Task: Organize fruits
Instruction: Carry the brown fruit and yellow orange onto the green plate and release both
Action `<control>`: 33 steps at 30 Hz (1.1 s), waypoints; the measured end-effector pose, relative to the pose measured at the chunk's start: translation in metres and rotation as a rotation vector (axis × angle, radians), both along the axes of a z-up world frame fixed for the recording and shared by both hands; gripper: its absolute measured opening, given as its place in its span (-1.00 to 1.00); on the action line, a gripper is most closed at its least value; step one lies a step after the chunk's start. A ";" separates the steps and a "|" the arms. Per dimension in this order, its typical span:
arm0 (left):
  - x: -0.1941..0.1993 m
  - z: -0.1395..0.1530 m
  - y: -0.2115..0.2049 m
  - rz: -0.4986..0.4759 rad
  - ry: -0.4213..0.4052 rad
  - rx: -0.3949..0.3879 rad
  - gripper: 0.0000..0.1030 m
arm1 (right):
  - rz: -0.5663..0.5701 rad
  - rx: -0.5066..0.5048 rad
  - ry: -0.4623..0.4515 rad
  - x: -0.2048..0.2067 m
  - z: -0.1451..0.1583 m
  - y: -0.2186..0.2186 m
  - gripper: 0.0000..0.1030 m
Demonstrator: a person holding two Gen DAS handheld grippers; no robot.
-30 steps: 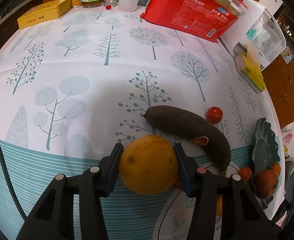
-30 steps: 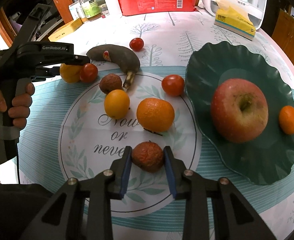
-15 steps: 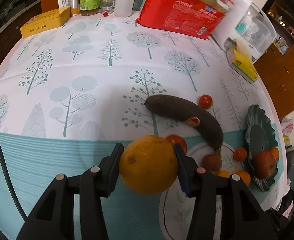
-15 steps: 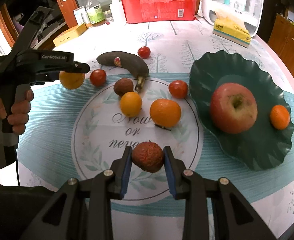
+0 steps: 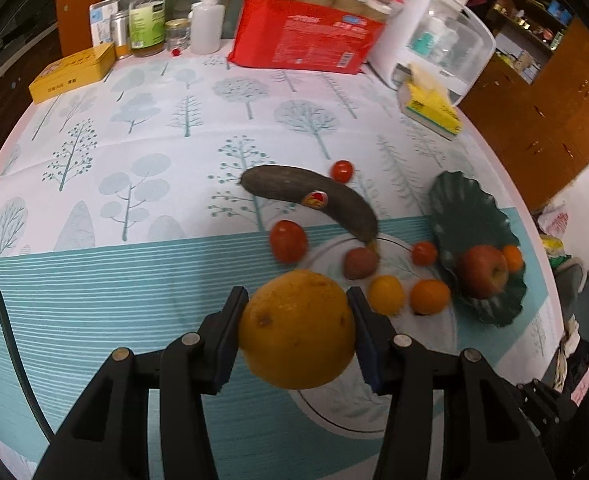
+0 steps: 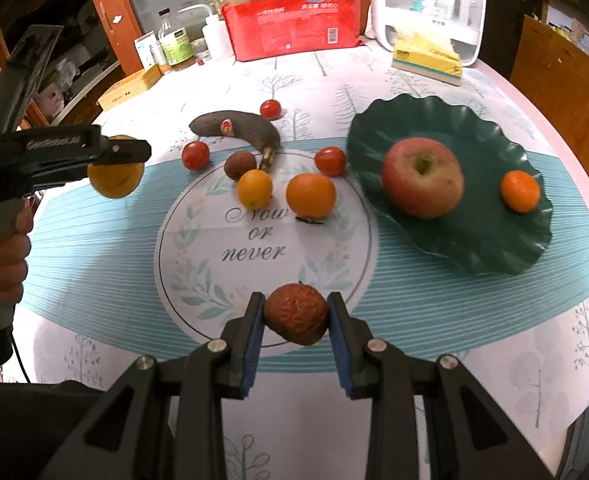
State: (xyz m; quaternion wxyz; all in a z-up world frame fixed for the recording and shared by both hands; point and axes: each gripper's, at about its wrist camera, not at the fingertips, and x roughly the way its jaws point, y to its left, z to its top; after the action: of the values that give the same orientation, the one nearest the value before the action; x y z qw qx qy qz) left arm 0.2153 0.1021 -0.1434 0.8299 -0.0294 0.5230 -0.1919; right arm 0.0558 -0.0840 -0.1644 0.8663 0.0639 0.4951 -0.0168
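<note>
My left gripper [image 5: 297, 322] is shut on a large orange [image 5: 297, 328] and holds it above the table; it shows at the left of the right wrist view [image 6: 115, 172]. My right gripper [image 6: 295, 314] is shut on a brown-red lychee [image 6: 296, 314], lifted above the round printed mat [image 6: 254, 248]. A dark green wavy plate [image 6: 474, 240] at the right holds a red apple [image 6: 423, 176] and a small tangerine [image 6: 519, 191]. A blackened banana [image 6: 238, 128], several small tomatoes [image 6: 195, 155], another lychee [image 6: 239, 165] and two oranges [image 6: 310, 195] lie on the table.
At the far edge stand a red package [image 6: 294, 28], a white appliance [image 6: 430, 4], a yellow tissue pack [image 6: 426, 60], bottles [image 6: 174, 46] and a yellow tin [image 6: 130, 88]. The person's left hand [image 6: 6, 256] grips the left handle.
Both grippers have risen and pulled back with their fruit. The table fruits look smaller and farther away. The left gripper now faces more toward the green plate.
</note>
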 end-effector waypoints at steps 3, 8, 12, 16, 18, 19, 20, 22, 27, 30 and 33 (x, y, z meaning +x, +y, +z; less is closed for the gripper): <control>-0.008 0.009 -0.012 -0.029 -0.016 0.002 -0.06 | -0.012 0.000 -0.015 -0.005 0.004 -0.008 -0.39; -0.019 0.021 -0.040 -0.060 -0.052 -0.009 -0.06 | -0.008 -0.005 -0.033 -0.010 0.010 -0.028 -0.39; -0.027 0.034 -0.068 -0.061 -0.078 -0.027 -0.06 | 0.016 -0.006 -0.043 -0.010 0.017 -0.049 -0.39; -0.030 0.041 -0.095 -0.053 -0.094 -0.037 -0.06 | 0.050 -0.008 -0.055 -0.007 0.023 -0.073 -0.39; -0.031 0.045 -0.107 -0.044 -0.102 -0.043 -0.06 | 0.073 -0.011 -0.059 -0.005 0.025 -0.084 -0.39; -0.031 0.046 -0.114 -0.040 -0.106 -0.046 -0.06 | 0.087 -0.014 -0.062 -0.004 0.027 -0.091 -0.39; -0.031 0.048 -0.121 -0.037 -0.109 -0.048 -0.06 | 0.099 -0.015 -0.065 -0.004 0.027 -0.097 -0.39; -0.031 0.050 -0.135 -0.031 -0.118 -0.051 -0.06 | 0.118 -0.015 -0.071 -0.003 0.028 -0.108 -0.38; -0.029 0.053 -0.165 -0.015 -0.130 -0.055 -0.06 | 0.154 -0.010 -0.093 0.003 0.032 -0.136 -0.38; -0.025 0.053 -0.183 -0.005 -0.136 -0.052 -0.06 | 0.167 -0.008 -0.110 0.009 0.033 -0.153 -0.38; -0.021 0.052 -0.196 -0.001 -0.138 -0.047 -0.06 | 0.179 0.003 -0.117 0.014 0.032 -0.167 -0.38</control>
State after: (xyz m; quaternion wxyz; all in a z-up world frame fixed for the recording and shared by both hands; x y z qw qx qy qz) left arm 0.1941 -0.0942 -0.0909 0.8630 -0.0355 0.4598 -0.2062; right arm 0.0701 -0.2505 -0.1328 0.8916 0.0217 0.4475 0.0654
